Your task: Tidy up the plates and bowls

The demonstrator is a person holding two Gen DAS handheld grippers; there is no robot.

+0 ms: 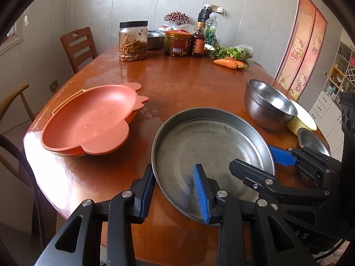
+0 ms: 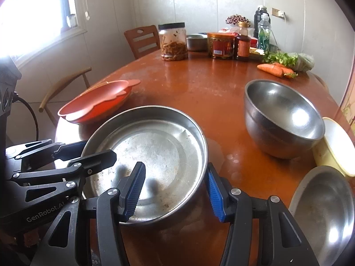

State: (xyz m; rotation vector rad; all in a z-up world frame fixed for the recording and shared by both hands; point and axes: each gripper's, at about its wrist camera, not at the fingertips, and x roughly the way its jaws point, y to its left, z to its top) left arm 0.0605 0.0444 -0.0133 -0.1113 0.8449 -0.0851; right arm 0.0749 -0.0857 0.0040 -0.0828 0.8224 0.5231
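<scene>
Writing: "GenRobot.AI" on the left gripper (image 2: 71, 155).
Left gripper: pinching the steel plate's (image 1: 210, 146) near-left rim, angled down.
Right gripper (image 2: 175, 190): straddling its near-right rim; grip unclear.

Orange plates (image 1: 88, 119), silver pan (image 1: 208, 146) & bowl (image 1: 269, 105), blue-padded tongs (image 1: 177, 190)

Left gripper (image 1: 175, 190): black linkage frame, blue ribbed pads, pointing forward and downward; jaws drawn in on the near-left rim of the steel pan (image 1: 210, 155), one pad outside the wall, one inside. Right gripper (image 2: 176, 191): same build, same downward slant; jaws straddling the pan's near-right rim, inner pad over the floor, outer pad beside the wall; pad contact cannot be told. Each gripper appears at the edge of the other's view.
</scene>
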